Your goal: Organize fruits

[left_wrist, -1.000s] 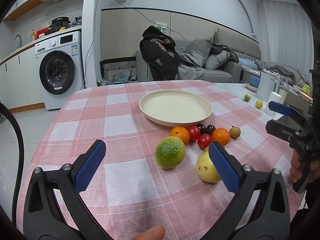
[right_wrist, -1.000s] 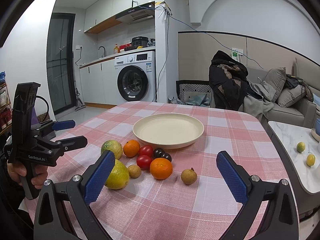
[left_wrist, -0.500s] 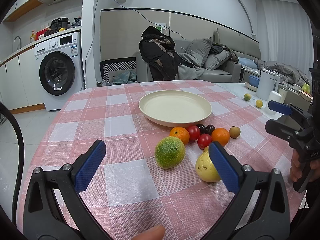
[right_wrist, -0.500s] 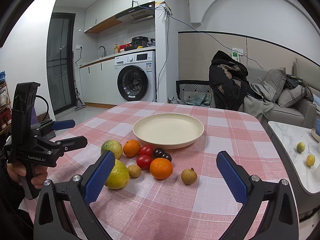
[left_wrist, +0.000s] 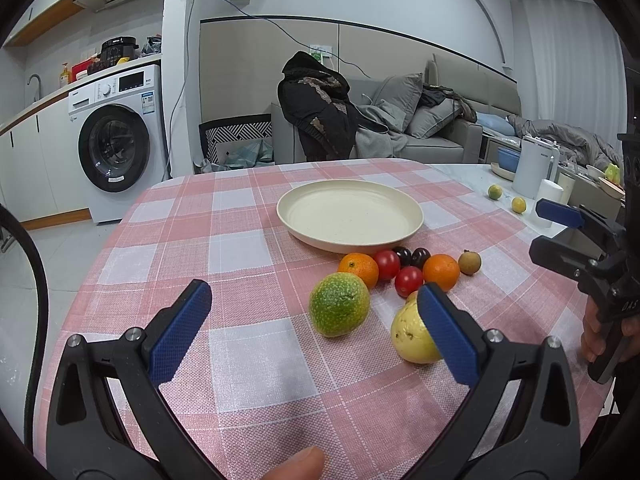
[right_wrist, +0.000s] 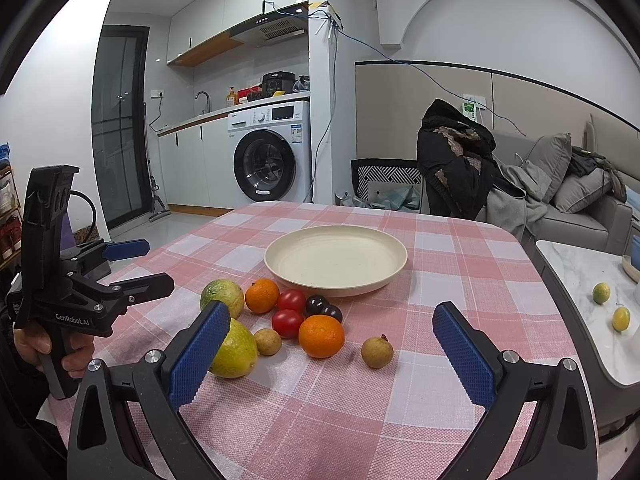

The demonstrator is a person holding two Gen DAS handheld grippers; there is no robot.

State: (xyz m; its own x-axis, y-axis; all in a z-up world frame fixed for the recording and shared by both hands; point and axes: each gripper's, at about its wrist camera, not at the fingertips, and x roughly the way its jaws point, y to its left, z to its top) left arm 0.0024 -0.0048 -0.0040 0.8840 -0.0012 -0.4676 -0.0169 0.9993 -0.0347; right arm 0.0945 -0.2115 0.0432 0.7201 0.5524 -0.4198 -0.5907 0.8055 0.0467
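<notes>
Overall, we see a round table under a pink checked cloth; a cream plate sits near its middle with nothing in it; all fruit lies on the cloth just in front of the plate, none on it. We hold the left gripper low over the near edge, fingers spread wide, nothing between them; the right gripper hovers the same way, fingers spread wide, holding nothing. In the left view the right gripper shows at the far right edge, off to the side of the fruit; in the right view the left gripper shows at the left edge in a hand. Fruit, big to small: a green citrus nearest the left side; a yellow-green fruit beside it, partly behind a blue finger pad in both views; two oranges, one touching the green citrus, the other further right; two red tomatoes between the oranges; two dark plums by the plate rim; one small brown fruit apart on the right, another touching the yellow-green fruit.
</notes>
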